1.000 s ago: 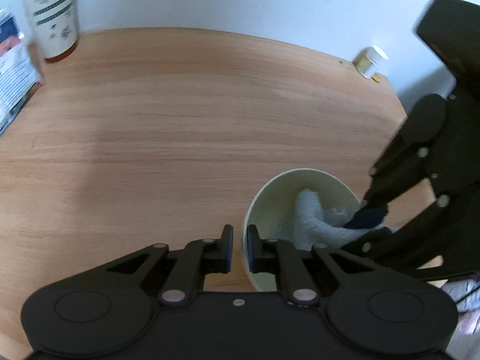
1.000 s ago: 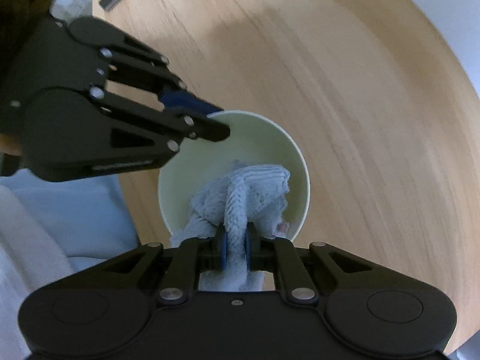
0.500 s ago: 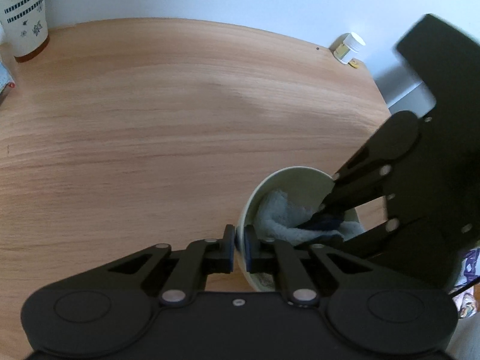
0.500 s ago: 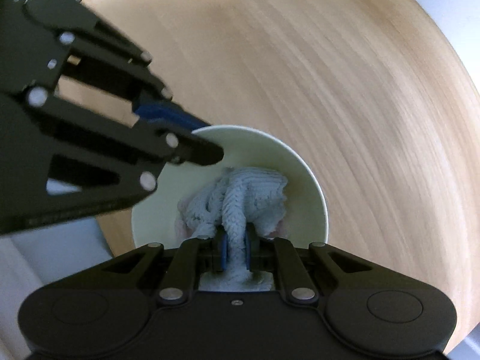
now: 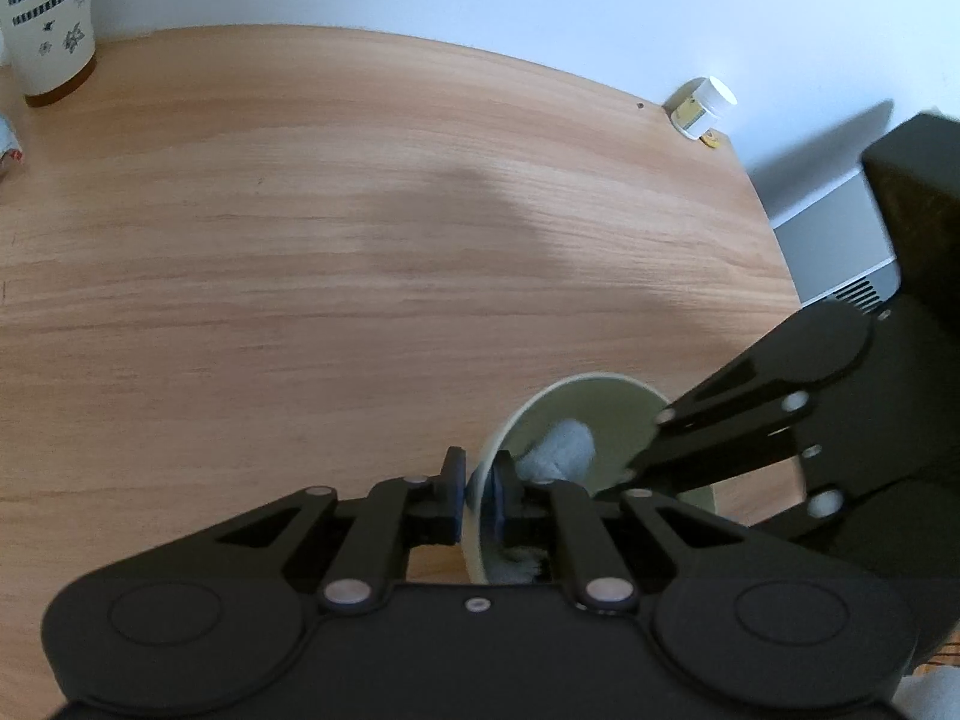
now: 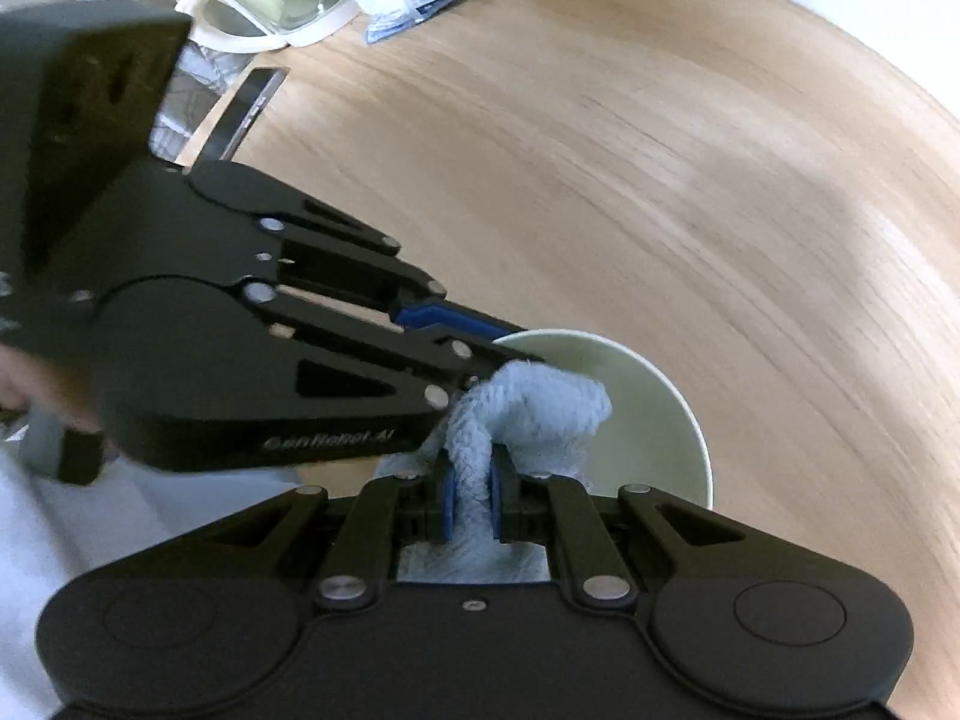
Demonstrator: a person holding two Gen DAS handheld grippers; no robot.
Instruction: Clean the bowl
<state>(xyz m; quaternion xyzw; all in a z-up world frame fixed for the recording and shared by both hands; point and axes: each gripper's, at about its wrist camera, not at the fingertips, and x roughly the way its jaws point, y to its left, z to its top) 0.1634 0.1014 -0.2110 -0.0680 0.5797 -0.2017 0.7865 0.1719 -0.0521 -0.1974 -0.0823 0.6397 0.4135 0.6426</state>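
Cloth (image 6: 528,414) in bowl (image 6: 660,420) on table (image 6: 690,180)

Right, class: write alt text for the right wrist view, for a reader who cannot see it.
The right gripper pinches a light blue cloth and presses it inside a pale bowl on a wooden table. The left gripper grips the bowl's rim from the left side.

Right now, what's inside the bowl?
A fluffy blue cloth is bunched inside the bowl, pinched by the right gripper. The left gripper clamps the rim. The bowl's bottom is covered by the cloth.
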